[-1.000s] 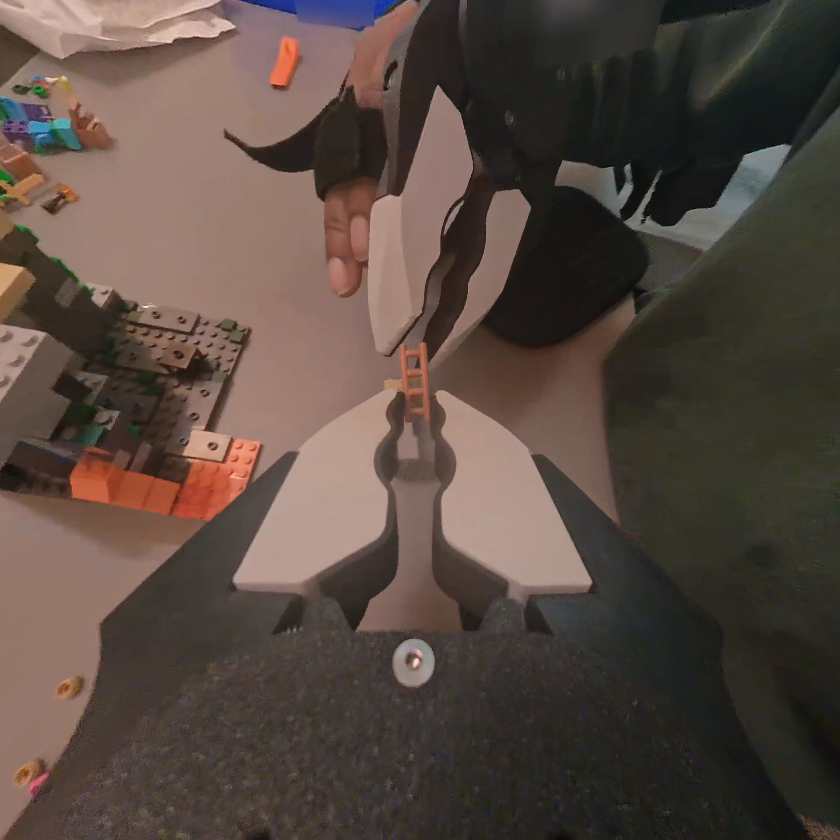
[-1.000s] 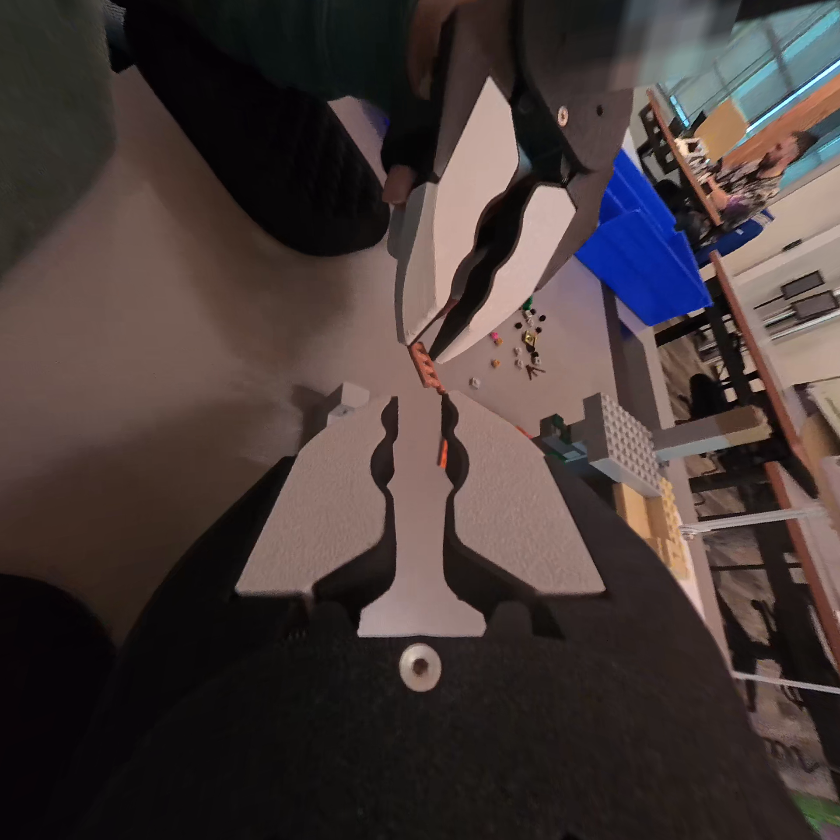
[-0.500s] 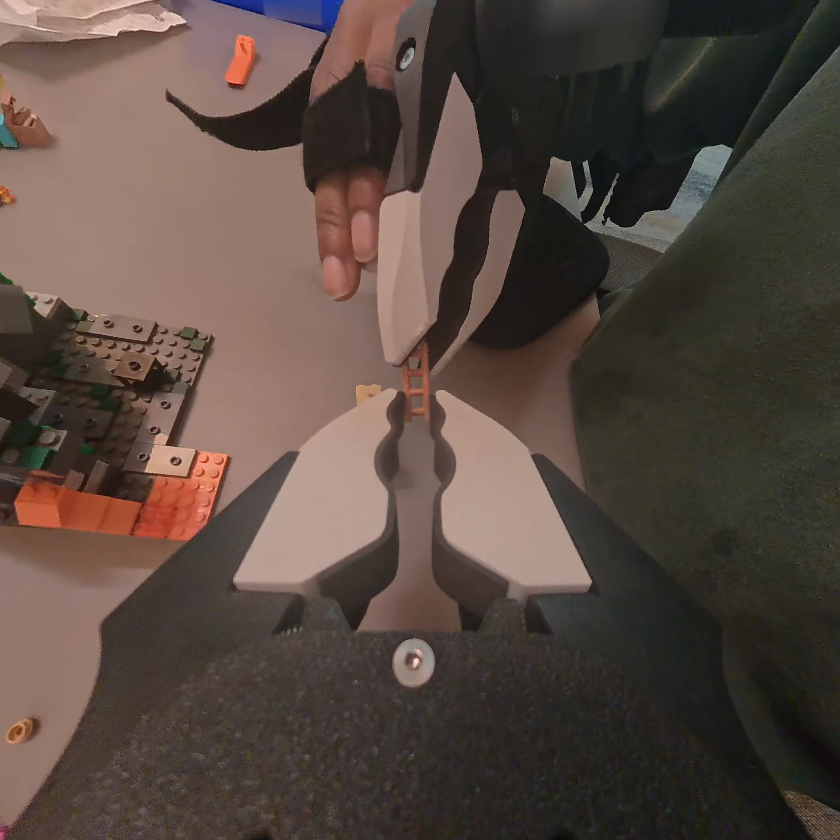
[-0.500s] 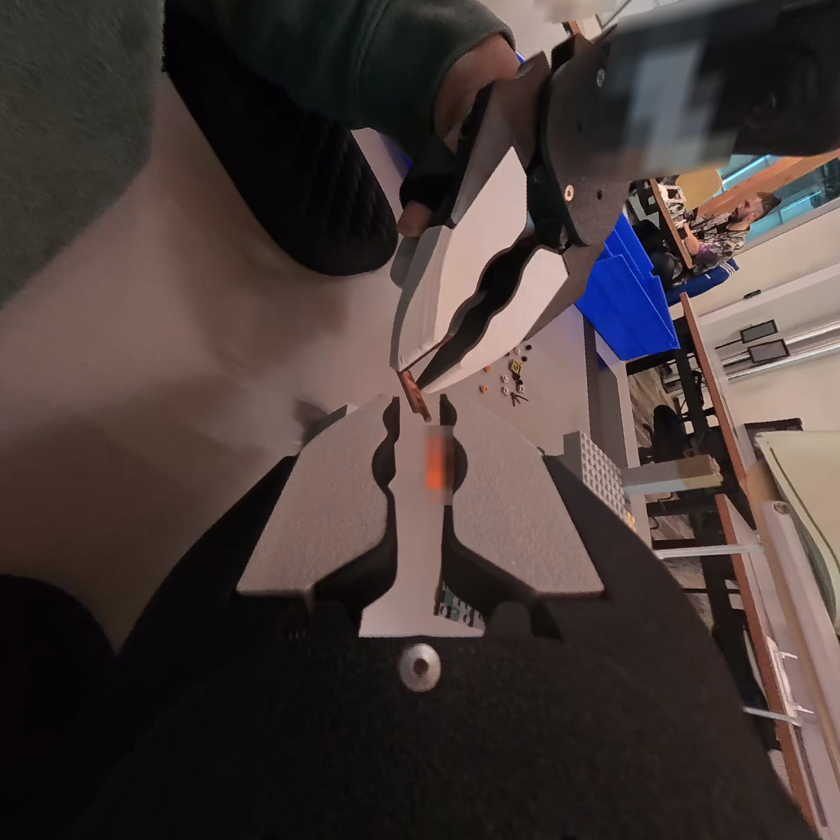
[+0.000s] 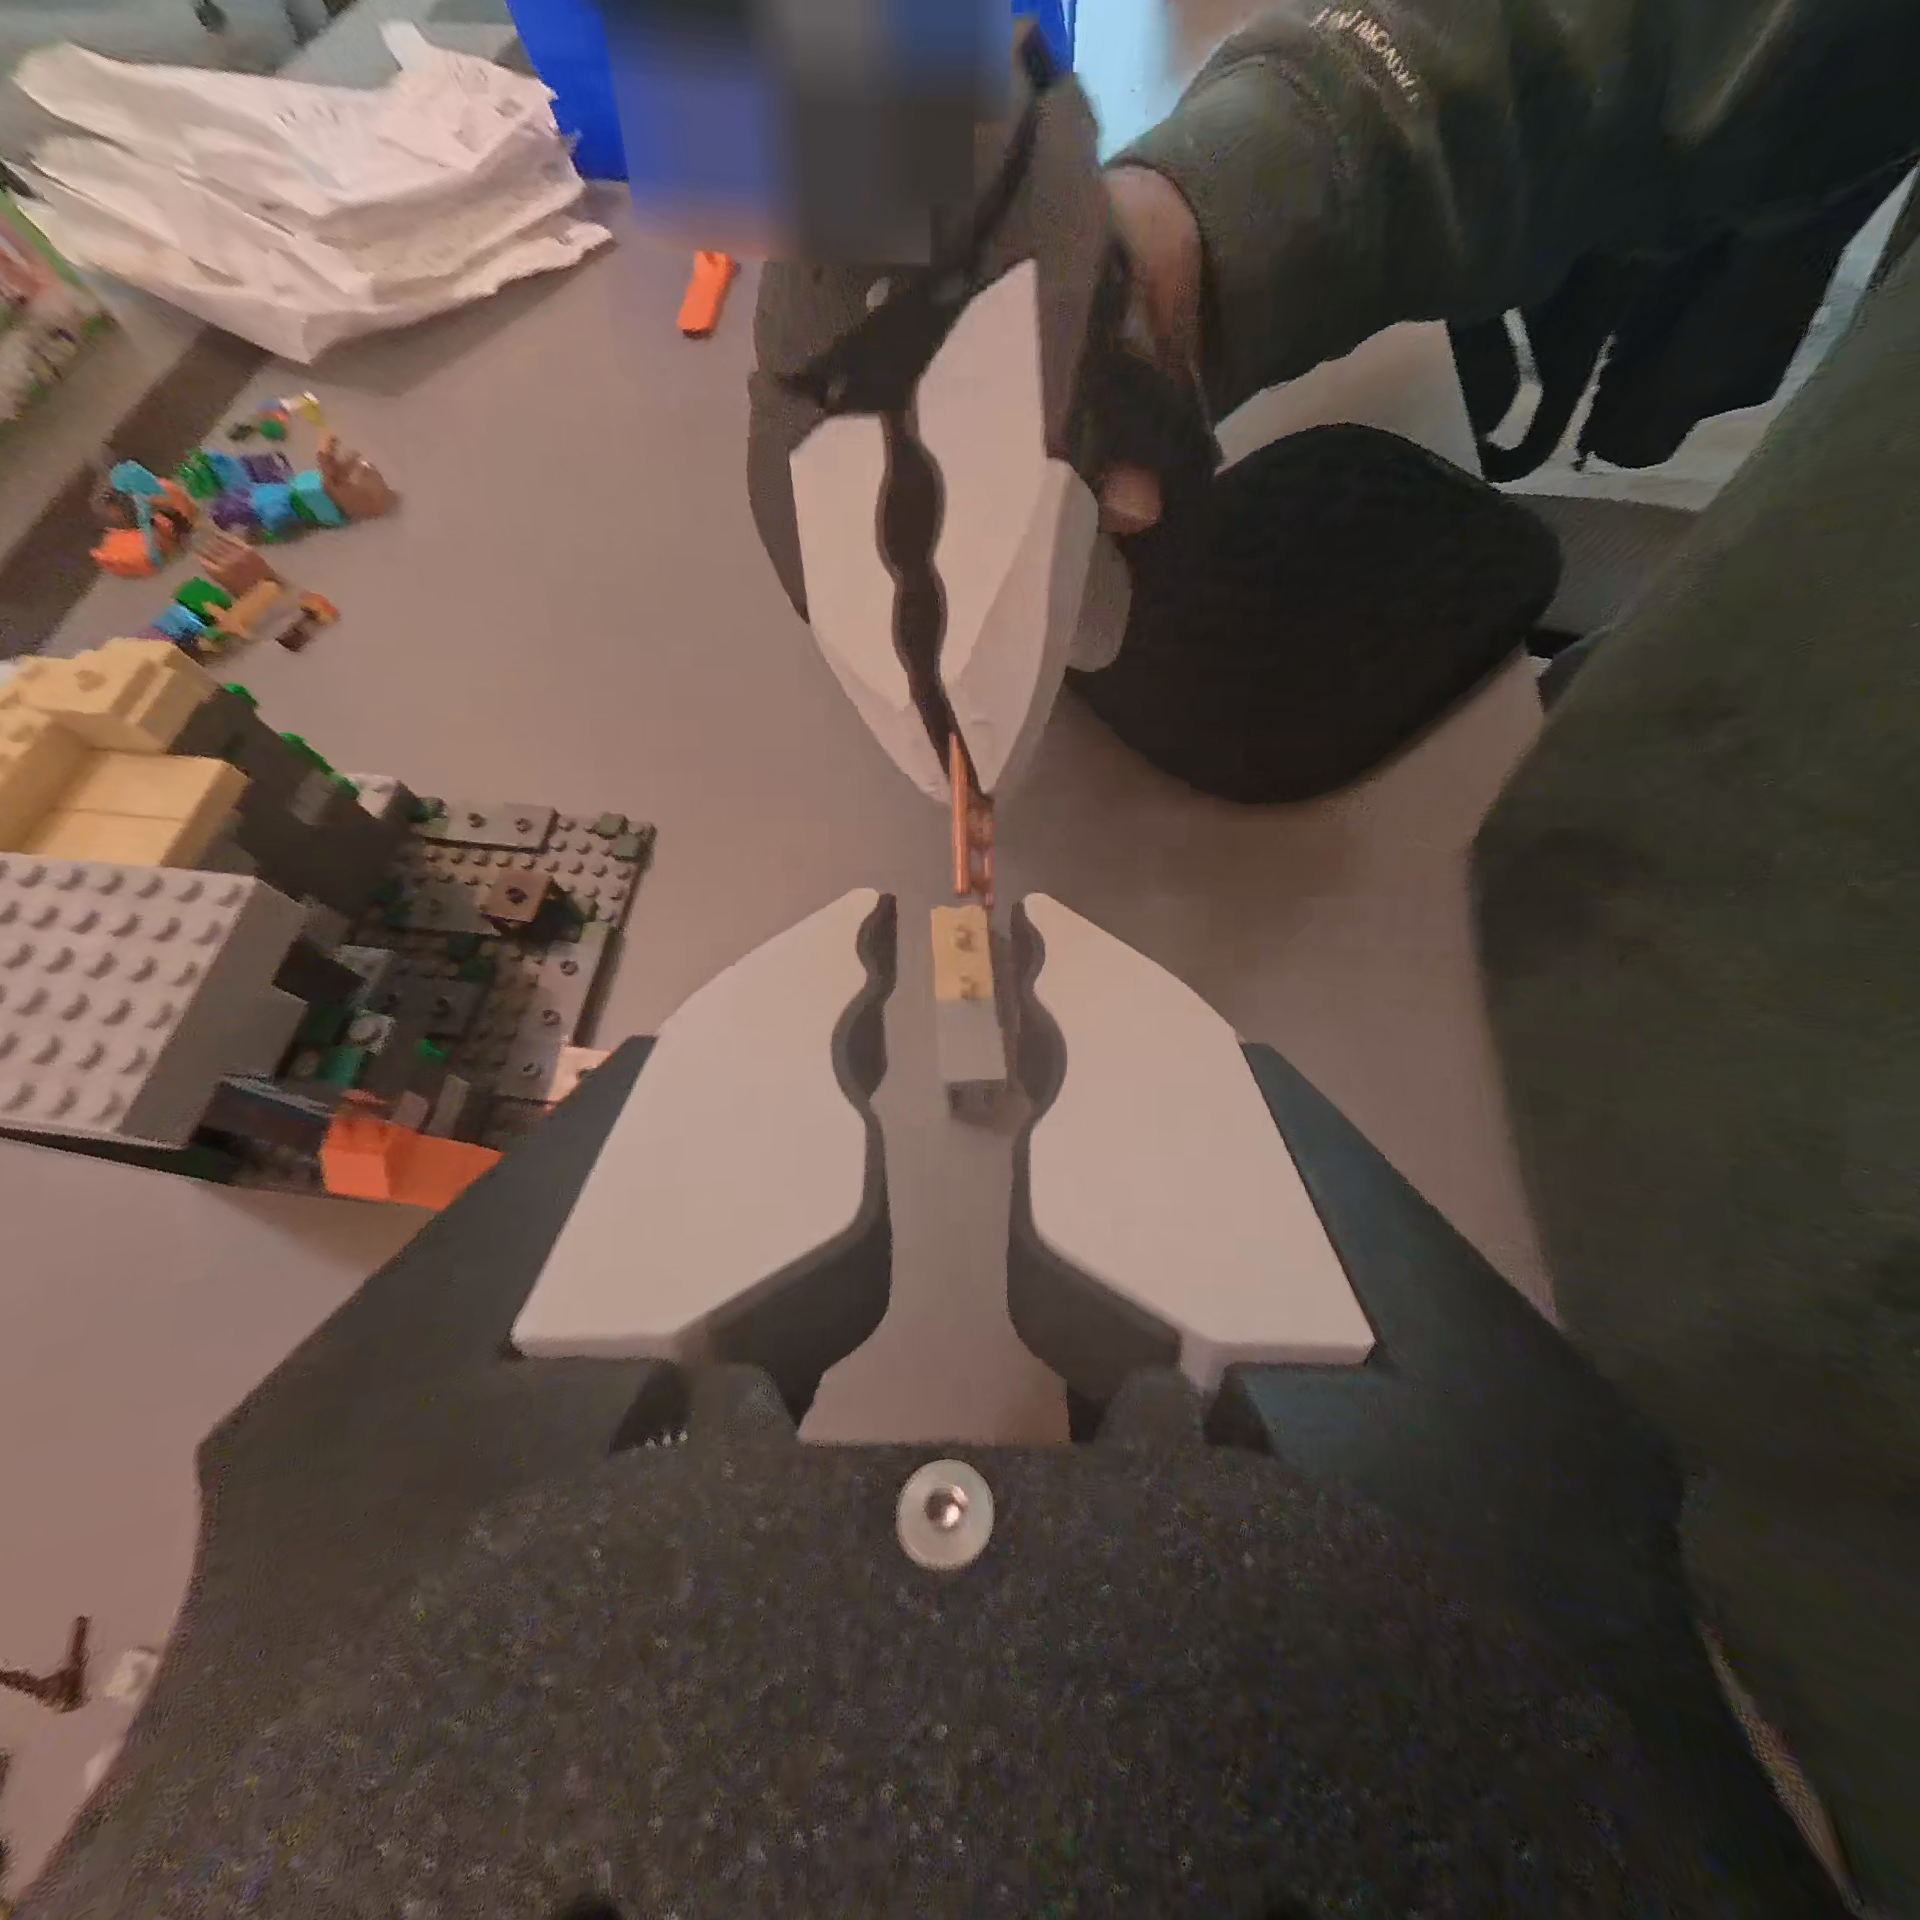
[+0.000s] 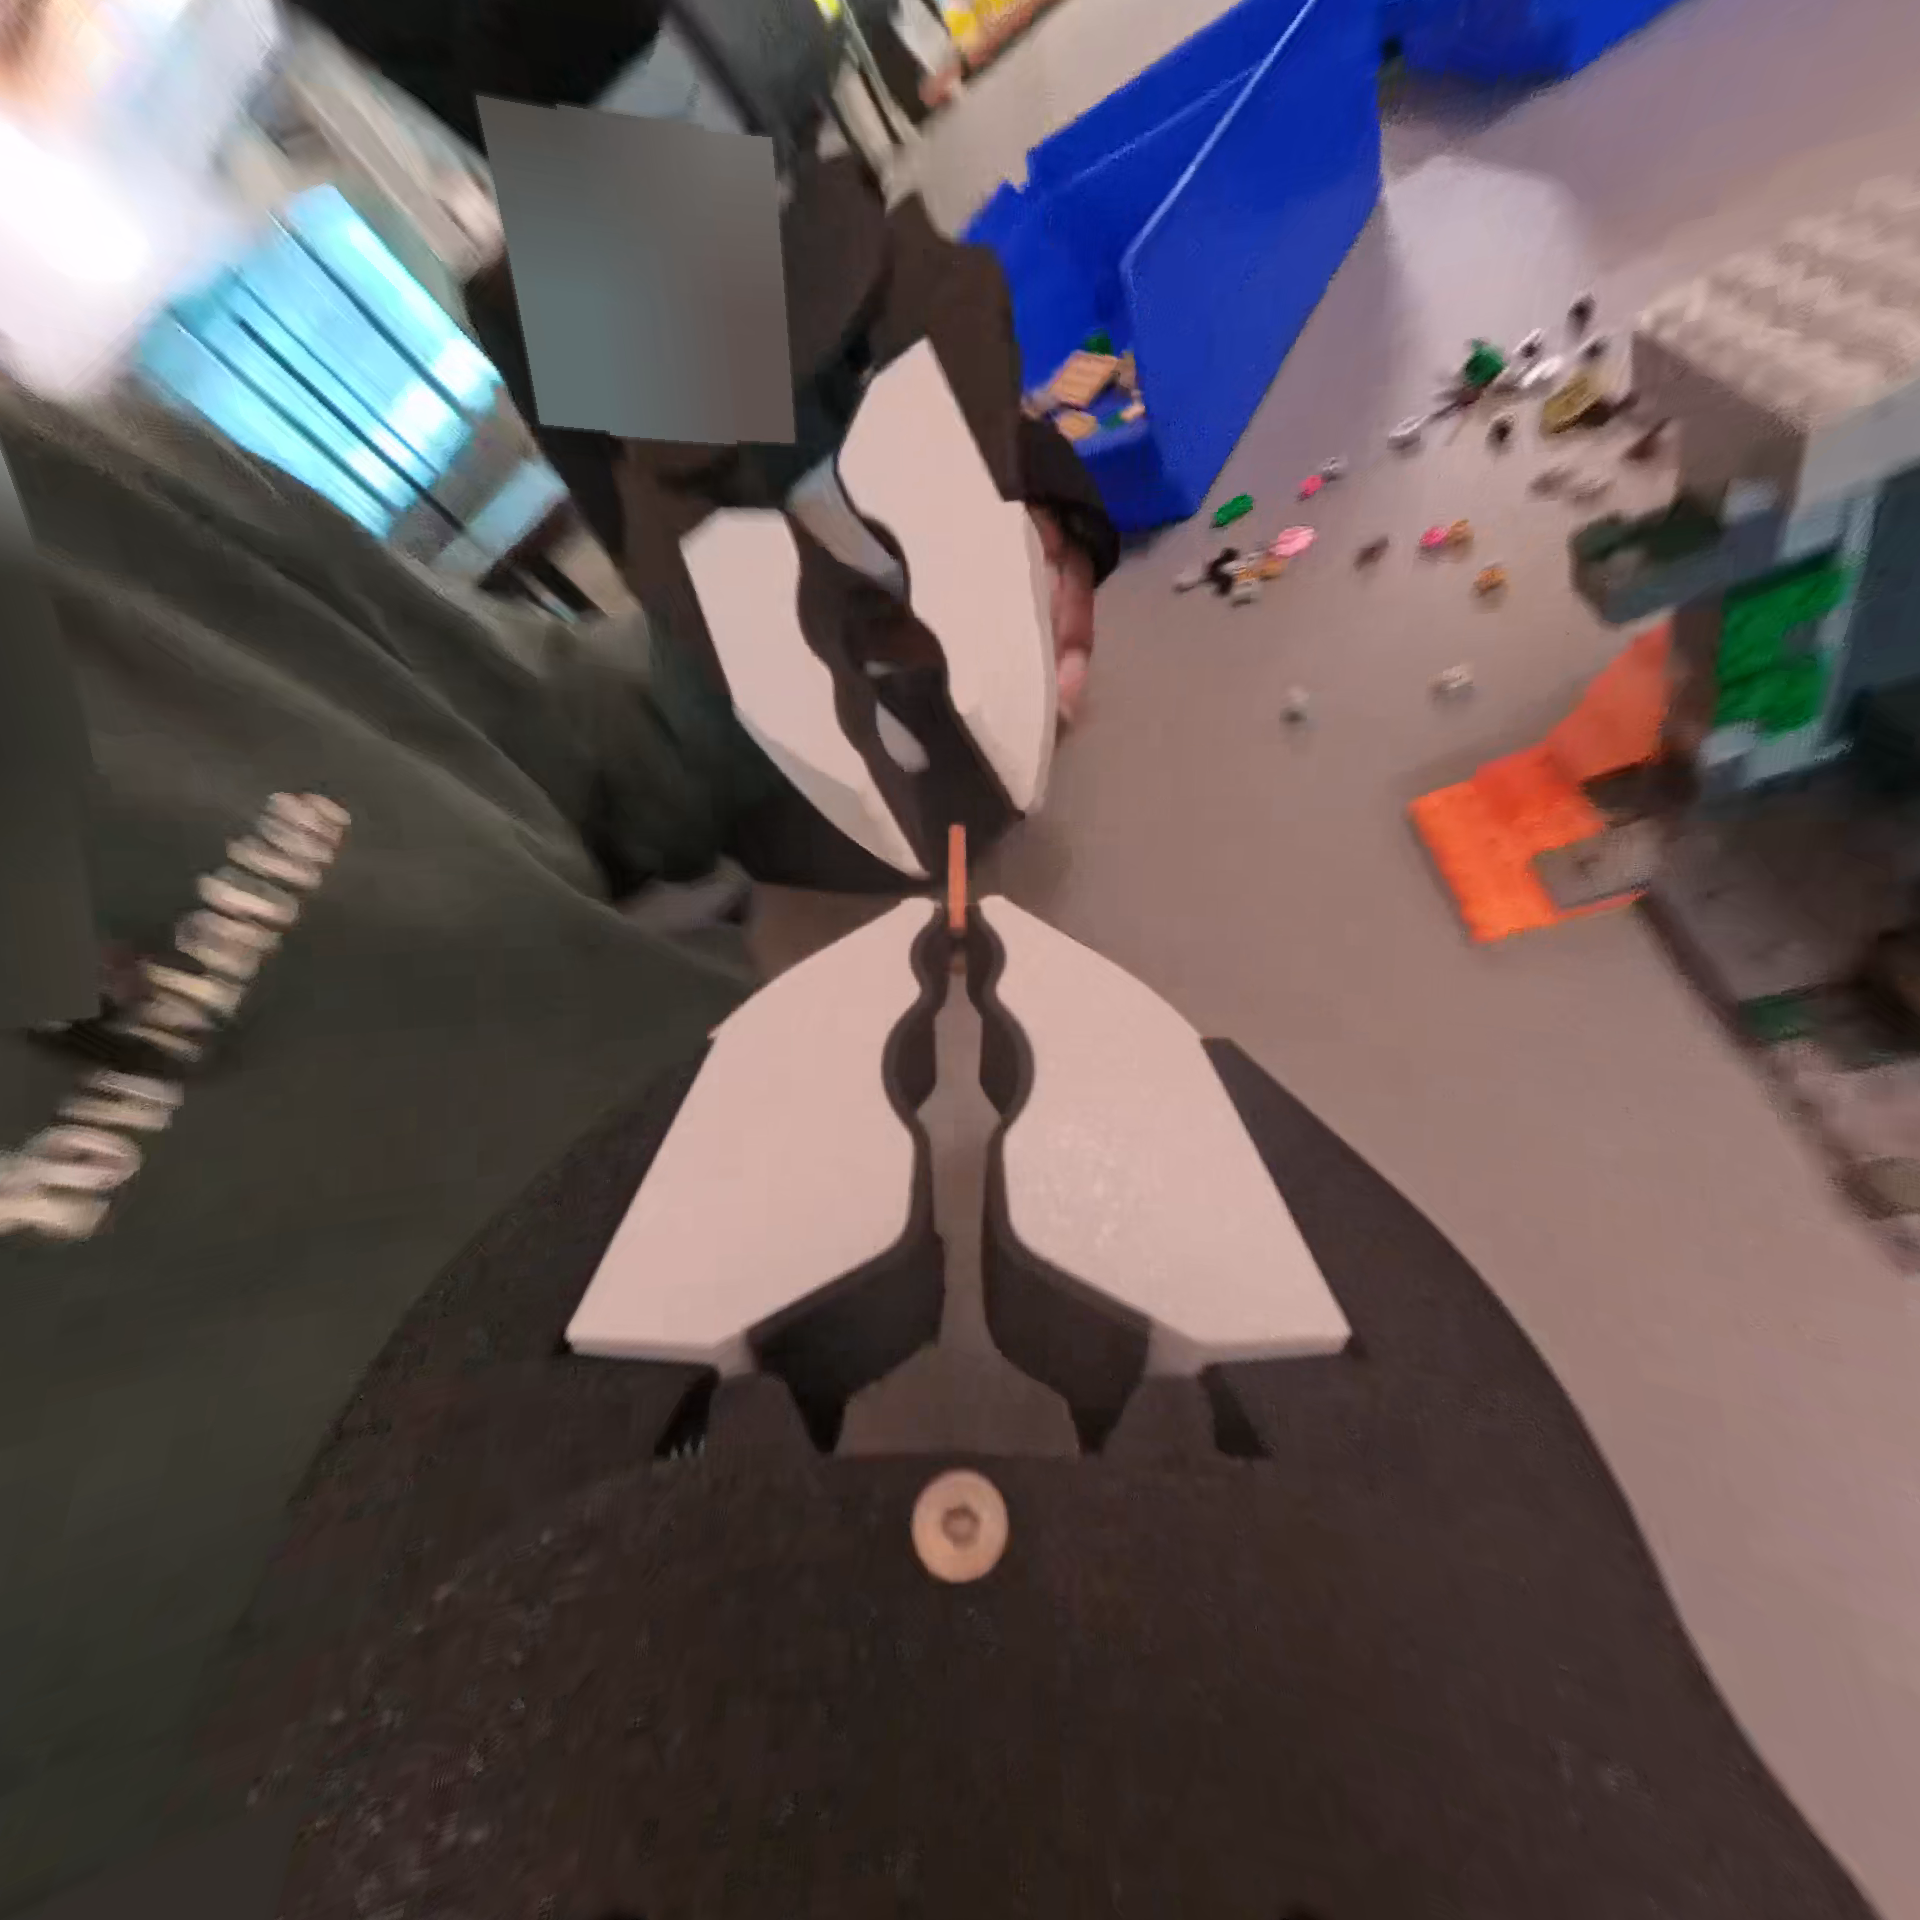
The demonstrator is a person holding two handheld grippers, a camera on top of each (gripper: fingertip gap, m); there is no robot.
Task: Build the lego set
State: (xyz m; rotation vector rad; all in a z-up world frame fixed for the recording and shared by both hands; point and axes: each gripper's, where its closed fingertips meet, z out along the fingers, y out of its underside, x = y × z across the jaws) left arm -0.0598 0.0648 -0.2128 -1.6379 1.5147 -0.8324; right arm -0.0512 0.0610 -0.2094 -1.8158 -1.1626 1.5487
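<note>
A small brown ladder piece (image 5: 971,836) sticks out of the tips of my right gripper (image 5: 961,795), which is shut on it, opposite my left gripper. The right wrist view shows the ladder (image 6: 956,873) edge-on, pinched between my right gripper's (image 6: 956,920) tips. My left gripper (image 5: 951,909) is open and just short of the ladder's free end without touching it; it also shows in the right wrist view (image 6: 971,831). Through its gap a tan and grey brick stack (image 5: 966,997) shows on the table below. The dark lego build with an orange edge (image 5: 416,935) stands to the left.
White paper sheets (image 5: 312,197) and a blue bin (image 6: 1195,312) lie at the far side. Loose small pieces (image 5: 229,520) (image 6: 1351,540) and an orange part (image 5: 707,296) are scattered on the grey table (image 5: 571,540). A person's green sleeve (image 5: 1714,935) fills the right. The grippers are tip to tip, or close to it.
My left gripper opened and let go of the ladder. My right gripper's pads came together on the ladder's other end and now hold it. Both grippers swung to a new angle.
</note>
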